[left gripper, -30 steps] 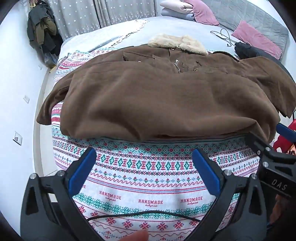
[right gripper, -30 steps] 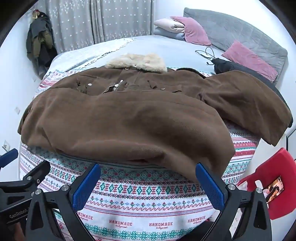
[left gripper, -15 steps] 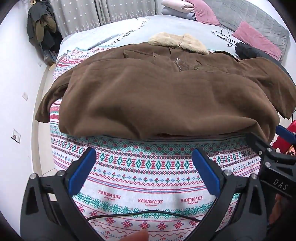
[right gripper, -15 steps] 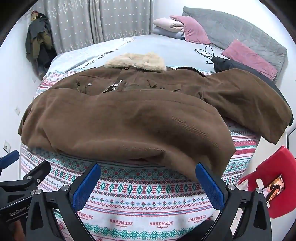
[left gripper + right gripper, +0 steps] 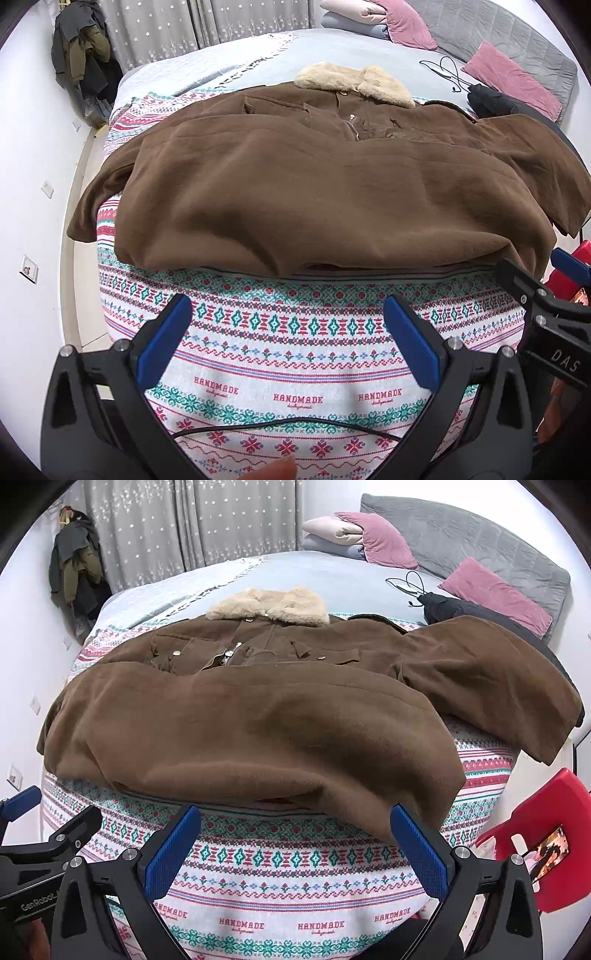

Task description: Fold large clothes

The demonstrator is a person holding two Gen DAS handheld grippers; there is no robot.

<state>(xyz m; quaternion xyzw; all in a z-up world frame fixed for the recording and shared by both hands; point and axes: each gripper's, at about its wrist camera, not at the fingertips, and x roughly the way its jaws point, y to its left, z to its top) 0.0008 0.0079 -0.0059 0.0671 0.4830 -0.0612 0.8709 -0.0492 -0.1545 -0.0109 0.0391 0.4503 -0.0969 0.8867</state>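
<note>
A large brown coat (image 5: 325, 195) with a cream fur collar (image 5: 354, 81) lies on a patterned blanket (image 5: 295, 332) on the bed, its lower half folded up over the body. It also shows in the right wrist view (image 5: 258, 731), collar (image 5: 269, 603) at the far end. One sleeve (image 5: 495, 679) spreads to the right, the other sleeve (image 5: 96, 206) hangs off the left edge. My left gripper (image 5: 288, 332) is open and empty just short of the coat's near fold. My right gripper (image 5: 295, 845) is open and empty, also in front of the fold.
The bed edge drops to the floor on the left (image 5: 77, 266). A red chair (image 5: 546, 849) with a phone stands at the right. Pink pillows (image 5: 495, 594), a black garment (image 5: 454, 607) and a cable (image 5: 406, 585) lie at the bed's far end. Clothes (image 5: 74, 568) hang at far left.
Both grippers have drawn back and up a little from the coat; the coat lies as before. Both stay open.
</note>
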